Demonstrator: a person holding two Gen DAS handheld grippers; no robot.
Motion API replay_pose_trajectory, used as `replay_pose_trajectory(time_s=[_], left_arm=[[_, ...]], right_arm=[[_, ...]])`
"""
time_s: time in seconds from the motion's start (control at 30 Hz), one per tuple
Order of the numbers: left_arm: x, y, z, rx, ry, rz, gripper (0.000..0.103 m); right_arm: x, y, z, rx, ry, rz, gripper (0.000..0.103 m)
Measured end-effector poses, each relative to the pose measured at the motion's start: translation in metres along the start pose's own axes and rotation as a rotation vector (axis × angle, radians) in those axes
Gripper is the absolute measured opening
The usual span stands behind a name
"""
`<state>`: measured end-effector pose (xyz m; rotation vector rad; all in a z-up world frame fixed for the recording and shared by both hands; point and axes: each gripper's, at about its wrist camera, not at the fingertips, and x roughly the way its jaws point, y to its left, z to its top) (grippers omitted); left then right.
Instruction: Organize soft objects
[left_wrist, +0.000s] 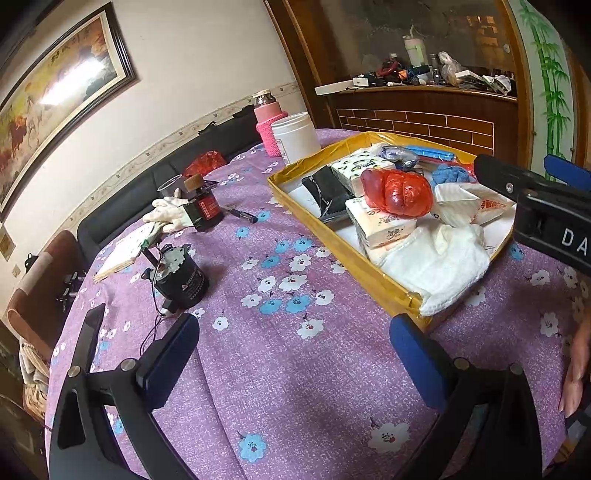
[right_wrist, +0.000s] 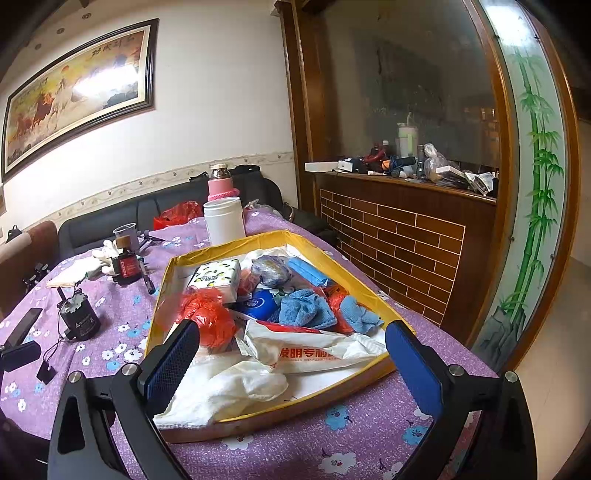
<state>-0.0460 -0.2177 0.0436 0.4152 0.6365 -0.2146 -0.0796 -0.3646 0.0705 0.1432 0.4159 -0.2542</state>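
Observation:
A yellow-rimmed tray (left_wrist: 332, 243) (right_wrist: 159, 295) on the purple flowered tablecloth holds the soft things. In it lie a crumpled red plastic bag (left_wrist: 399, 192) (right_wrist: 207, 314), a white towel (left_wrist: 436, 262) (right_wrist: 229, 387), tissue packs (left_wrist: 384, 225) (right_wrist: 218, 277), blue cloths (left_wrist: 450, 175) (right_wrist: 306, 308) and a printed white bag (left_wrist: 476, 203) (right_wrist: 306, 350). A white glove (left_wrist: 166, 210) (right_wrist: 103, 254) lies outside on the table. My left gripper (left_wrist: 295, 354) is open over bare cloth, left of the tray. My right gripper (right_wrist: 293, 354) (left_wrist: 517, 170) is open above the tray's near end, holding nothing.
A white jar (left_wrist: 295, 136) (right_wrist: 224, 221) and a pink bottle (left_wrist: 267, 110) stand beyond the tray. A black motor with wires (left_wrist: 181, 280) (right_wrist: 79, 319), an ink bottle (left_wrist: 203, 210), a pen (left_wrist: 242, 214) and a phone (left_wrist: 88, 332) lie left. A person's hand (left_wrist: 576, 369) shows at right.

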Motion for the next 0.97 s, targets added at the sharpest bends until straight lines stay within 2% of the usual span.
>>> replay_pose_trajectory(time_s=[0.4, 0.67, 0.87, 0.97], left_arm=[[0.002, -0.003, 0.000, 0.011, 0.014, 0.003, 0.103], [0.010, 0.000, -0.002, 0.000, 0.070, -0.055, 0.103], [0.001, -0.004, -0.002, 0.004, 0.030, -0.094, 0.103], [-0.007, -0.009, -0.004, 0.029, -0.013, -0.059, 0.103]], right_arm=[[0.000, -0.001, 0.000, 0.003, 0.001, 0.000, 0.102], [0.000, -0.002, 0.000, 0.004, 0.000, -0.001, 0.102], [0.000, -0.002, 0.000, 0.003, 0.001, -0.001, 0.102], [-0.001, -0.002, 0.000, 0.003, 0.001, -0.005, 0.102]])
